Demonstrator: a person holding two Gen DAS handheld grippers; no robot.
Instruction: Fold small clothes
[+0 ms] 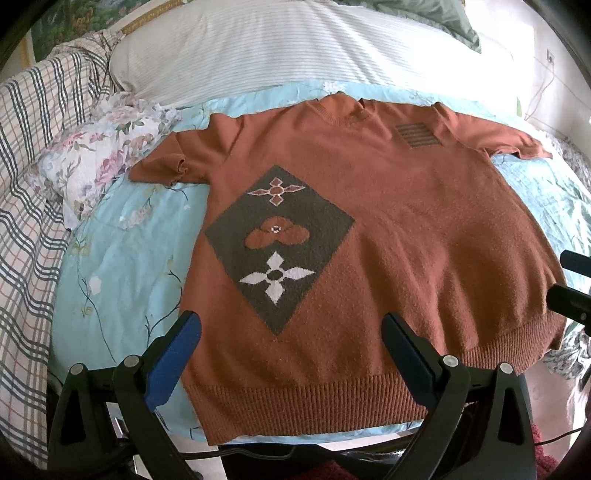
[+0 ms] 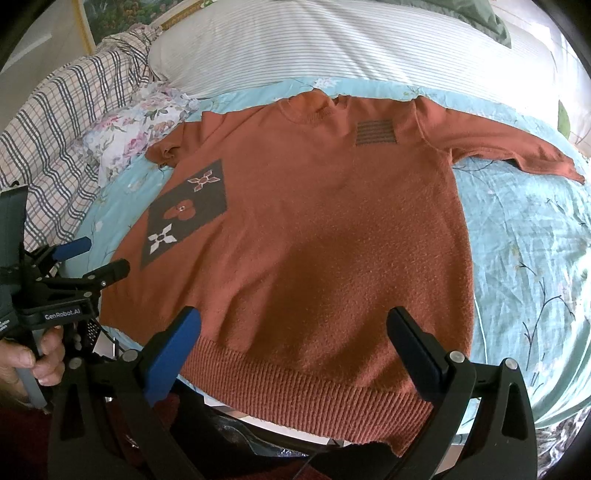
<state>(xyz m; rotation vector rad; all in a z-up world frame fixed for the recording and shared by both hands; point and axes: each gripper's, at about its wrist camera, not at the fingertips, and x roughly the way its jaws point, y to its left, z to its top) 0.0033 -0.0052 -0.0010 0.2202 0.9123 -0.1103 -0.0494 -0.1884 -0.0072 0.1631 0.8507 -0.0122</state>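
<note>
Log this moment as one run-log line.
stage: pre-fold | sweater: flat on bedspread, unfolded | left hand-held gripper: open above hem | right hand-held gripper: open above hem

A light blue floral quilt (image 1: 122, 258) is covering the bed. Beyond the quilt's far edge a white striped pillow (image 1: 258, 55) is lying across. At the quilt's left edge a flowered pillow (image 1: 99, 155) is resting, with a plaid blanket (image 1: 33, 184) bunching up just outside it. A green cushion (image 1: 447, 22), perhaps, is peeking over the striped pillow.
</note>
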